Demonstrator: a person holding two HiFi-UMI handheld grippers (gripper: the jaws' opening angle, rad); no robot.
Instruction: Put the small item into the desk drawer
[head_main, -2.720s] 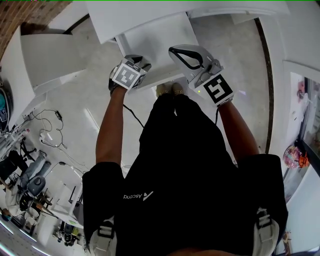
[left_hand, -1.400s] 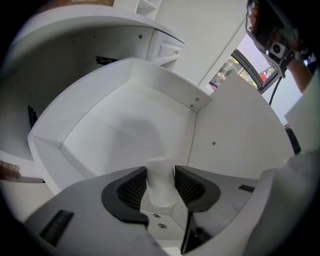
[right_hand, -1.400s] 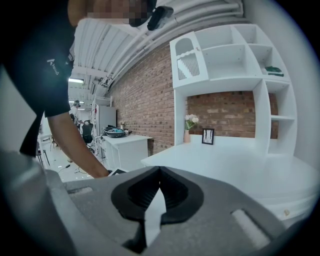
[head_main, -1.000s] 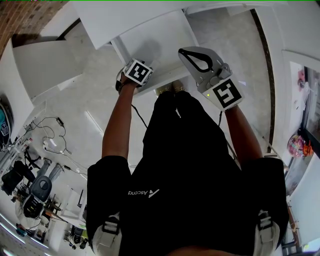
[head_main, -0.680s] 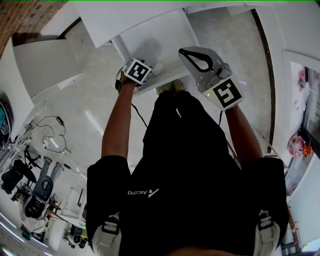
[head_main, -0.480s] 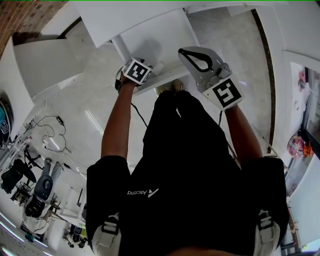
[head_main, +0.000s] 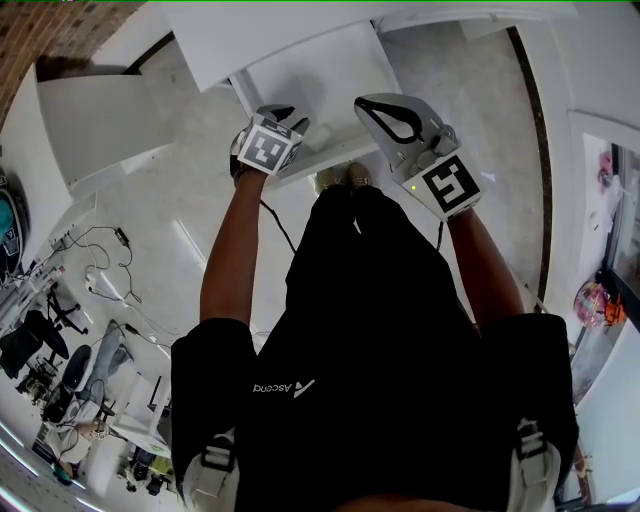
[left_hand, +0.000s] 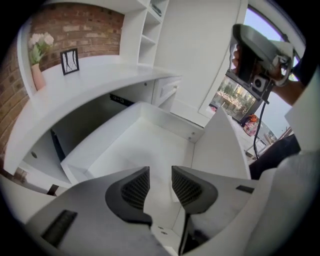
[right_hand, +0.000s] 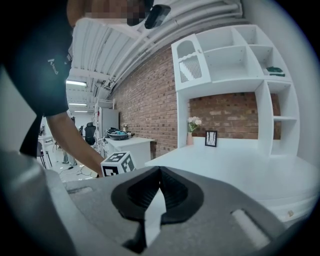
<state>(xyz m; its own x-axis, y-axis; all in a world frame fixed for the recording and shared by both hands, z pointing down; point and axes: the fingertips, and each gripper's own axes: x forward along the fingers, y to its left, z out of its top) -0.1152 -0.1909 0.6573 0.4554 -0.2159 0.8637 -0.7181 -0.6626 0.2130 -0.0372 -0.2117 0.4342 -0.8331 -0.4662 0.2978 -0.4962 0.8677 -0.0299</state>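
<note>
The white desk drawer (left_hand: 166, 121) stands pulled out, and its floor looks bare. No small item shows in any view. My left gripper (left_hand: 160, 175) hangs over the drawer's near end. Its jaws are closing, still apart, with nothing between them. In the head view the left gripper (head_main: 268, 140) sits at the drawer's front edge (head_main: 322, 155). My right gripper (right_hand: 160, 172) is shut with nothing in it. It is held up to the right of the drawer and faces the desk top. The right gripper (head_main: 395, 120) also shows in the head view.
On the white desk top (left_hand: 95, 80) stand a pink vase with flowers (left_hand: 37, 65) and a small picture frame (left_hand: 69, 61), against a brick wall. White shelves (right_hand: 235, 55) rise above the desk. The person's legs (head_main: 360, 300) are right in front of the drawer.
The left gripper has shifted slightly back and to the left at the drawer's front, and its marker cube has turned. The right gripper has barely moved.
</note>
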